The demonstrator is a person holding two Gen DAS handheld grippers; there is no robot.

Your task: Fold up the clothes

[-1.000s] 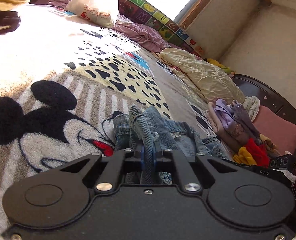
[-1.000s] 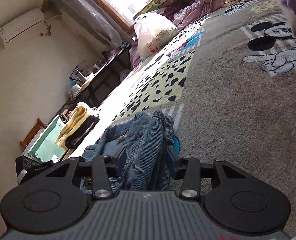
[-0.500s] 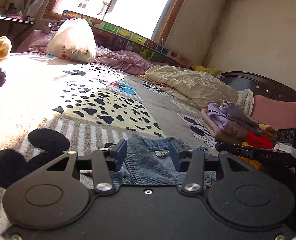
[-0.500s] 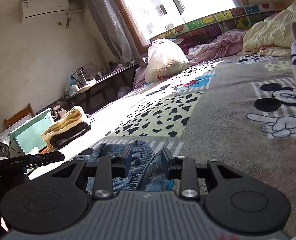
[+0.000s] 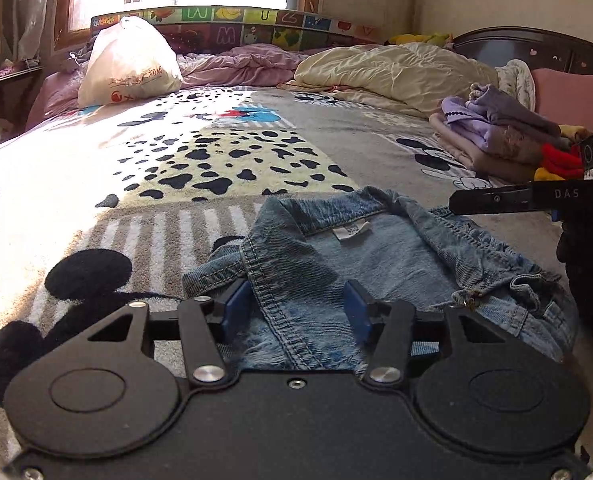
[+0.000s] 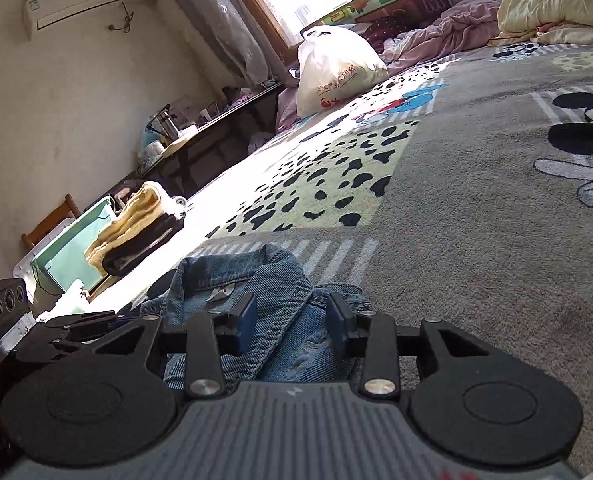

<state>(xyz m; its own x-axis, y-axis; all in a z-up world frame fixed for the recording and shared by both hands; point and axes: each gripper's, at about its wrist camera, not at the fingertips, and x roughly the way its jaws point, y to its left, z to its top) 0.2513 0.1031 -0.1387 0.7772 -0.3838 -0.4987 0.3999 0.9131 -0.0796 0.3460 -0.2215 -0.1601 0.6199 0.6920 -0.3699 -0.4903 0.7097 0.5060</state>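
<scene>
Both left tongs (image 5: 298, 310) and right tongs (image 6: 290, 322) stood spread, gripping nothing, over the denim jacket (image 5: 380, 256): soft, thick-seamed, probably heavy-draping, best pinched at its collar or hem edges ahead.

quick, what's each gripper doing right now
Left gripper: open, holding nothing, over the denim jacket.
Right gripper: open, holding nothing, over the same jacket.

A jacket (image 5: 376, 256) lies on the bed (image 5: 376, 144) at 6 o'clock. A bag (image 5: 126, 60) sits at 11 o'clock, a quilt (image 5: 396, 68) at 1, stacked clothes (image 5: 496, 132) at 2.
</scene>
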